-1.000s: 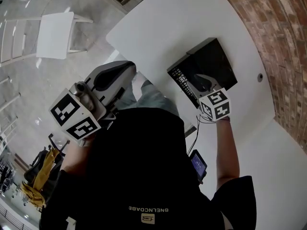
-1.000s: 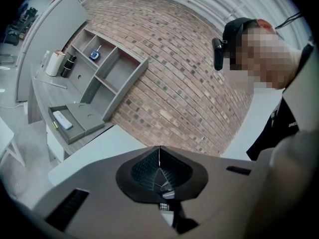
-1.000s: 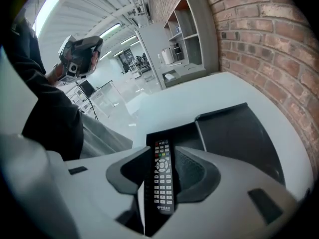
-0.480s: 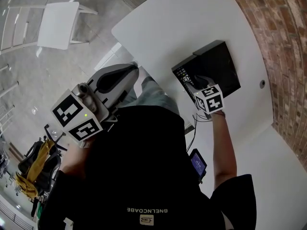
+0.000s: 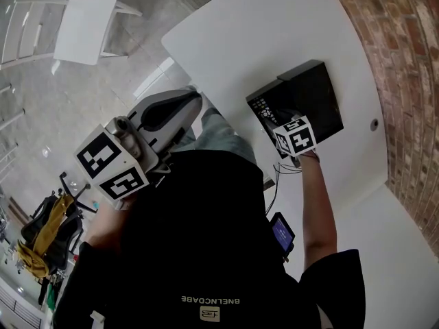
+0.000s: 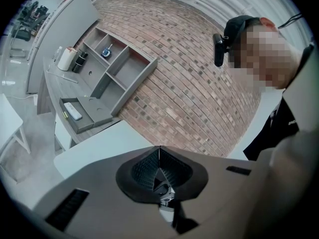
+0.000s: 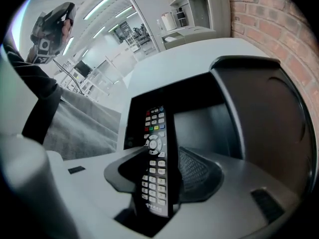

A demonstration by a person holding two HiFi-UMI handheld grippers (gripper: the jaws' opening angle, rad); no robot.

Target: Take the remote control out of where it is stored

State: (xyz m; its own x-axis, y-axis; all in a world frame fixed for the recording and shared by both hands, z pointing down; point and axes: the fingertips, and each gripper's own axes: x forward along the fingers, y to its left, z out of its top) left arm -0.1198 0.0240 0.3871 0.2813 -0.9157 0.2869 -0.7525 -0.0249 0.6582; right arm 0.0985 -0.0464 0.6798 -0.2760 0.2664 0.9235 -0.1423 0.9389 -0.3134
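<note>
A black remote control (image 7: 157, 158) with coloured buttons lies along the near left edge of an open black box (image 7: 199, 118) on the white table. From the head view the remote (image 5: 259, 107) and box (image 5: 319, 88) sit just beyond my right gripper (image 5: 280, 120). That gripper (image 7: 160, 156) points steeply down over the remote. Its jaws have just been opening and now stand wide on either side of the remote, with a gap showing at the right pad (image 7: 197, 171). My left gripper (image 5: 192, 96) is held in the air off the table's near edge, its pads (image 6: 149, 166) shut together on nothing.
The white table (image 5: 274, 26) ends at a brick wall (image 5: 411, 81). A white chair (image 5: 79, 40) stands on the floor at far left. A small screen device (image 5: 282, 233) hangs at the person's waist. A grey shelf unit (image 6: 119, 73) holds a white remote (image 6: 73, 110).
My right gripper has sunk closer to the box and now sits over the remote. The left gripper has stayed about where it was.
</note>
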